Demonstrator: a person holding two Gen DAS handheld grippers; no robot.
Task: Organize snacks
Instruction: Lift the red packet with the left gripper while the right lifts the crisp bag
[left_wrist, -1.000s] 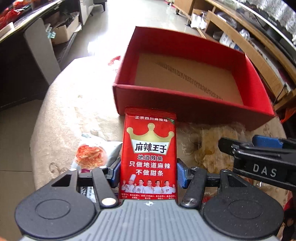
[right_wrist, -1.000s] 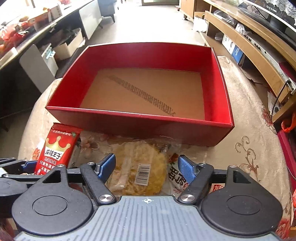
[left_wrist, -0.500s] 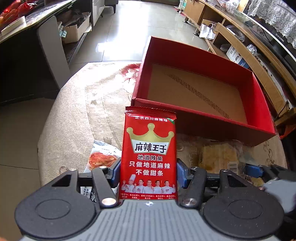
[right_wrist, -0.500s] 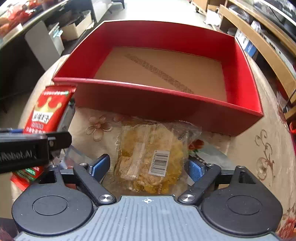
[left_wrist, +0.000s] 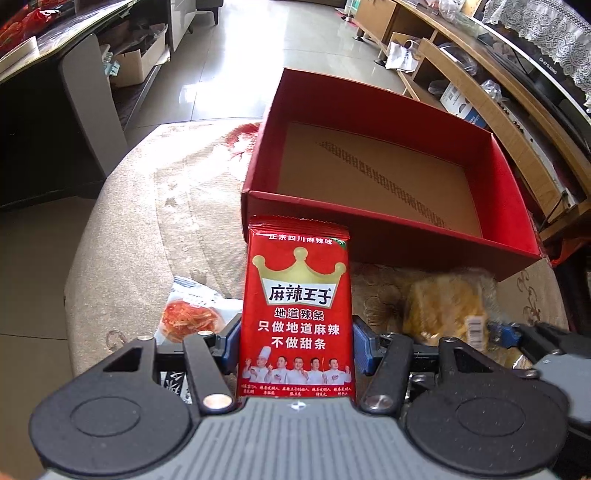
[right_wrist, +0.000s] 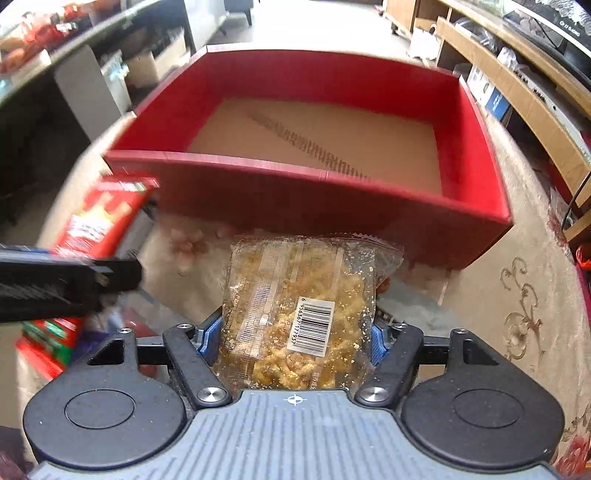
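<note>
In the left wrist view, a red spicy-strip packet (left_wrist: 297, 314) is seen clamped upright between the blue pads of the left gripper (left_wrist: 295, 345), in front of the near wall of the red box (left_wrist: 406, 240) on the patterned tablecloth (left_wrist: 147, 221). In the right wrist view, a clear bag of golden snacks (right_wrist: 295, 314) is held between the closing jaws of the right gripper (right_wrist: 293, 338), whose pads are pressed on its sides, just before the same box.
</note>
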